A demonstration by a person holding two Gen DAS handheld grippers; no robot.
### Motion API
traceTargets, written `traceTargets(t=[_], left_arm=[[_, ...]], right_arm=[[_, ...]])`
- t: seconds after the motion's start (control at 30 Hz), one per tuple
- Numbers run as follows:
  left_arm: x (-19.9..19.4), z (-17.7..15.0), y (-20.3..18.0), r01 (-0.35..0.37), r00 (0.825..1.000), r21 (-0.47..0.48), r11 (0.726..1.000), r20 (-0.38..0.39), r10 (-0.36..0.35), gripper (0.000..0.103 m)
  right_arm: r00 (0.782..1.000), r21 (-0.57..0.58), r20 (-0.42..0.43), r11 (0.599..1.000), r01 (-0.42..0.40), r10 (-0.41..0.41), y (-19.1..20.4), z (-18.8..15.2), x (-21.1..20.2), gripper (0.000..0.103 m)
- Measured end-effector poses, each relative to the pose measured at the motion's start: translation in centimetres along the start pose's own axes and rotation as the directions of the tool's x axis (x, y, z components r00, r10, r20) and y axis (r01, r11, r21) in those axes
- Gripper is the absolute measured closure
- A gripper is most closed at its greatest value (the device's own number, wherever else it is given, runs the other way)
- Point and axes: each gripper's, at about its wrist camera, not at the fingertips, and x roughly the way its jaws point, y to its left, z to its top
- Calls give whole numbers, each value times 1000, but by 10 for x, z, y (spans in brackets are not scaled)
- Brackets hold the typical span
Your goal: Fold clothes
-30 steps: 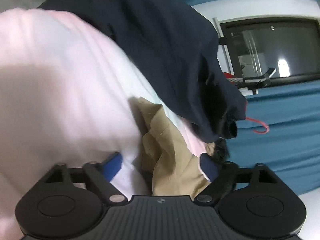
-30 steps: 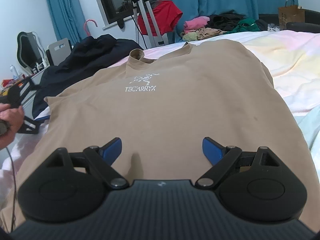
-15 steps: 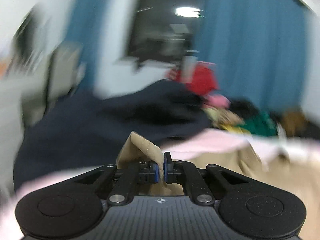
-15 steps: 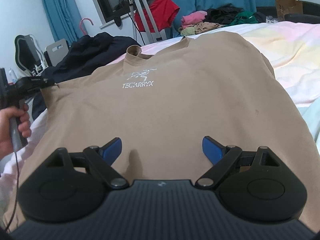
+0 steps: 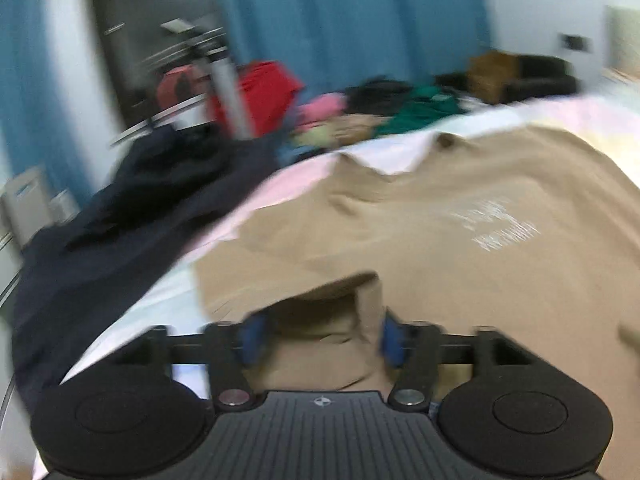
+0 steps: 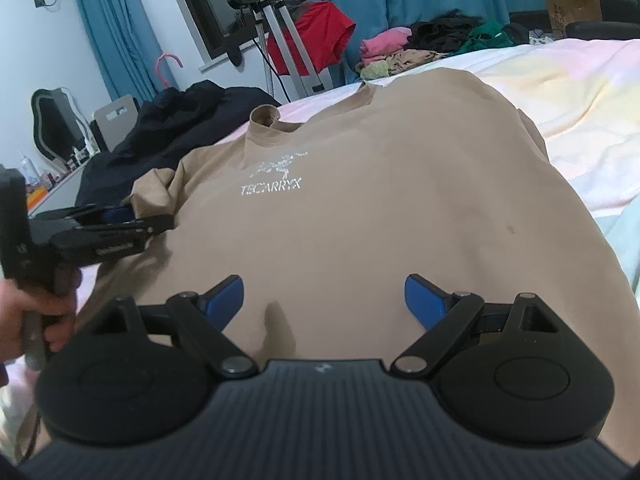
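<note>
A tan T-shirt [image 6: 380, 200] with a white chest logo lies flat, front up, on the bed; it also shows in the left wrist view [image 5: 440, 240]. Its left sleeve [image 6: 156, 192] is folded in over the body. My left gripper [image 5: 320, 334] is open, with the folded sleeve cloth lying loose between its blue pads; in the right wrist view it shows at the left [image 6: 120, 216], at the sleeve. My right gripper [image 6: 324, 300] is open and empty, low over the shirt's lower part.
A dark navy garment [image 6: 160, 128] lies on the bed left of the shirt. A pile of clothes [image 6: 420, 48] and a stand with a red shirt [image 6: 316, 40] are at the far side. A pastel bedsheet [image 6: 580, 100] lies right.
My left gripper shut on the sleeve, carried it rightward over the shirt body, then opened and released it. The right gripper stayed open and moved slightly forward.
</note>
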Motion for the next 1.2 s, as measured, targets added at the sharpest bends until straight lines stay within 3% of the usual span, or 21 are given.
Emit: traceTargets(t=[0.1, 0.17, 0.2, 0.27, 0.4, 0.5, 0.63, 0.7, 0.83, 0.97, 1.03, 1.1, 1.2], left_arm=[[-25, 13, 8, -20, 999, -108, 994, -49, 14, 37], [-56, 20, 10, -50, 997, -207, 977, -63, 38, 24], [-73, 22, 10, -61, 997, -254, 965, -66, 46, 22], [-109, 17, 9, -61, 998, -317, 946, -47, 49, 20], [-159, 13, 3, -66, 997, -260, 963, 8, 71, 12], [-178, 17, 13, -75, 992, -268, 960, 81, 100, 6], [-195, 2, 47, -88, 974, -410, 908, 156, 165, 7], [-192, -6, 62, -142, 968, -448, 883, 122, 218, 7], [-180, -30, 97, -159, 973, -568, 808, 49, 226, 7], [-170, -50, 124, -158, 976, -660, 734, 9, 217, 10], [-169, -57, 133, -145, 979, -690, 710, 4, 203, 10], [-169, -60, 138, -134, 981, -696, 706, 6, 193, 10], [-169, -63, 141, -128, 984, -699, 703, 1, 181, 10]], right_arm=[[999, -13, 22, 1000, -23, 23, 1, 3, -4, 15], [998, -29, 40, 999, -40, 41, 2, 5, -7, 17], [998, -44, 47, 998, -48, 50, 5, 6, -9, 24], [995, -81, 65, 995, -66, 72, 11, 8, -12, 25], [990, -137, 67, 984, -112, 122, 28, 8, -13, 29], [987, -226, 22, 962, -152, 161, 71, 30, 13, 29], [978, -338, -43, 918, -209, 207, 130, 59, 47, 41], [971, -391, -77, 889, -238, 226, 159, 73, 64, 50], [956, -494, -150, 819, -292, 250, 218, 100, 101, 53], [956, -649, -241, 704, -288, 169, 275, 104, 160, 55], [949, -664, -296, 690, -287, 111, 287, 101, 189, 55], [941, -705, -339, 658, -264, 14, 294, 90, 212, 67], [943, -754, -316, 631, -180, -109, 288, 82, 227, 68]])
